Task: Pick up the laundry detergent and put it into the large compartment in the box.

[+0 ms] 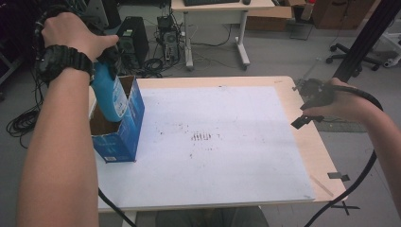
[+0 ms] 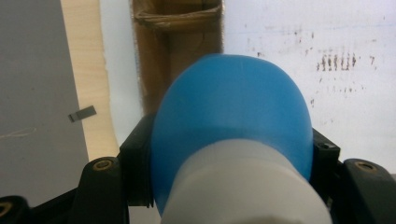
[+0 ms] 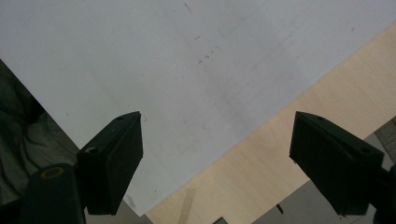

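Bench, white-topped. Blue bottle: clamped in left claw, held tilted in mouth of open blue carton. Right claw: gaping wide, empty, well apart from carton. Risk: carton could be tipped if its rim is snagged.

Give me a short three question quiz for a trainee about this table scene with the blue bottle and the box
1. True or false: the left gripper is shut on the blue bottle.
2. Which way does the opening of the blue cardboard box face? A) up B) down onto the sheet C) toward the right gripper
3. Fill in: the right gripper's jaws stand ____ with nothing between them, above the white sheet near the table's edge.

Key:
1. True: the black jaws clamp both sides of the bottle.
2. A: its open top shows the brown inside, with the bottle's lower end at that opening.
3. open
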`<move>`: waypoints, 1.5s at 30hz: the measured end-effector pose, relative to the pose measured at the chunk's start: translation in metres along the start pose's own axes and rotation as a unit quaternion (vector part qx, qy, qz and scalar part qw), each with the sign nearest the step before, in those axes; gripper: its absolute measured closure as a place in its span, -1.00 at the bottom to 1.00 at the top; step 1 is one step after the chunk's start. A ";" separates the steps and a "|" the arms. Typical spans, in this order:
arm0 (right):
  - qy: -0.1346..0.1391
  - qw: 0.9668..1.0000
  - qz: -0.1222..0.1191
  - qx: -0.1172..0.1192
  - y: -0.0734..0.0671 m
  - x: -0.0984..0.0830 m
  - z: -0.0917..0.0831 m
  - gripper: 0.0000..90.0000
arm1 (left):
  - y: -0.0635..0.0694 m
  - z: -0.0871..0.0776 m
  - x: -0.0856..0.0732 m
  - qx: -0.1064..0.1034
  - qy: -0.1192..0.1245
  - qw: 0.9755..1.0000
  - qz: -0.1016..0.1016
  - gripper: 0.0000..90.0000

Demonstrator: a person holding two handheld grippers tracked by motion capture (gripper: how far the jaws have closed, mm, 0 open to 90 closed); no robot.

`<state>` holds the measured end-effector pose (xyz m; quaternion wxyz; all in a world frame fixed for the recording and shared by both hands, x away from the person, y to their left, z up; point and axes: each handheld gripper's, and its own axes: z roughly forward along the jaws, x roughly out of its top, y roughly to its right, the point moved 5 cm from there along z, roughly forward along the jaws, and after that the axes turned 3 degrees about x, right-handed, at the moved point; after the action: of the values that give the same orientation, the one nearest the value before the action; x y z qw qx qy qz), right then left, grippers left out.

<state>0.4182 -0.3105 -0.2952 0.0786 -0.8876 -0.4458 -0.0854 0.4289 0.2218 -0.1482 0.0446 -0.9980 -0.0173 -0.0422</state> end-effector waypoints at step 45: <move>-0.010 1.000 0.003 0.002 0.000 0.000 0.007 -0.61 | -0.029 0.032 0.003 0.004 -0.013 1.000 -0.023 -0.17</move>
<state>0.4190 -0.3086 -0.3021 0.0760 -0.8895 -0.4441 -0.0753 0.4331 0.2539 -0.1773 0.0475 -0.9976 -0.0408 -0.0306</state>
